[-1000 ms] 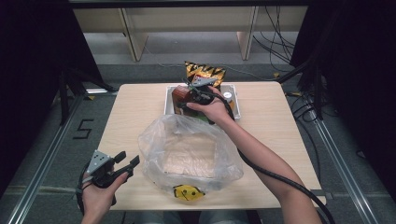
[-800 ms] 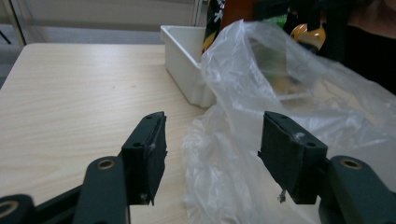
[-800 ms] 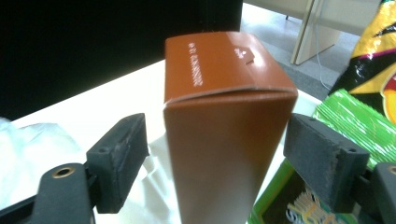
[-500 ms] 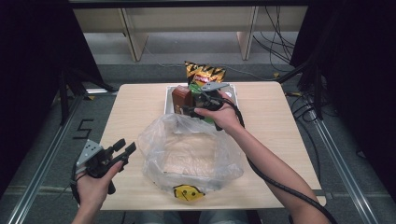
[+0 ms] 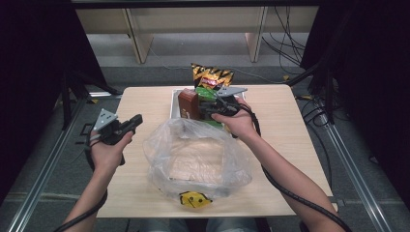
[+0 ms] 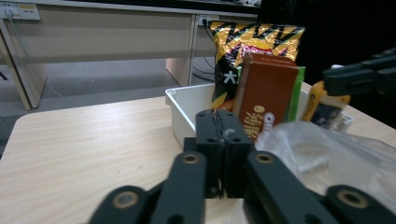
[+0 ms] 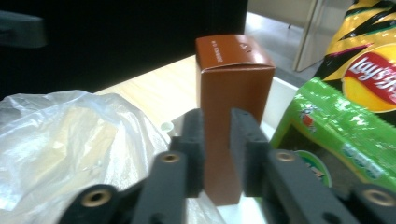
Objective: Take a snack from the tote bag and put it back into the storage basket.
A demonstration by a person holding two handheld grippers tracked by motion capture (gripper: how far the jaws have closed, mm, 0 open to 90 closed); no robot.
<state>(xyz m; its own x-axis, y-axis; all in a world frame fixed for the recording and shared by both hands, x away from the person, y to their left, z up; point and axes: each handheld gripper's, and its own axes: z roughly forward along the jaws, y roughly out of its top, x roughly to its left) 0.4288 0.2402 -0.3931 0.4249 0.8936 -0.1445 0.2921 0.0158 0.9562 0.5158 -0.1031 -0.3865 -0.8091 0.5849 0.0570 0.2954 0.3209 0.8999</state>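
Note:
An upright brown box (image 5: 186,103) is held over the near left corner of the white tray (image 5: 173,99), with my right gripper (image 5: 200,109) shut on it. In the right gripper view the jaws (image 7: 217,119) pinch the brown box (image 7: 233,70) by its narrow lower part. A clear plastic bag (image 5: 193,157) lies open mid-table, just in front of the box. My left gripper (image 5: 126,125) hovers shut over the table's left side, to the left of the bag. Its jaws (image 6: 218,116) press together with nothing between them, pointing at the tray (image 6: 184,109) and the box (image 6: 266,93).
A yellow-black chips bag (image 5: 211,76) and a green packet (image 5: 209,93) stand in the tray behind the box. A small yellow item (image 5: 193,199) lies at the table's near edge under the plastic bag. Bare wood (image 5: 300,125) stretches right of the tray.
My left gripper has moved forward along the table's left side and its jaws have gone from open to shut. The right gripper has drawn the brown box slightly toward the bag.

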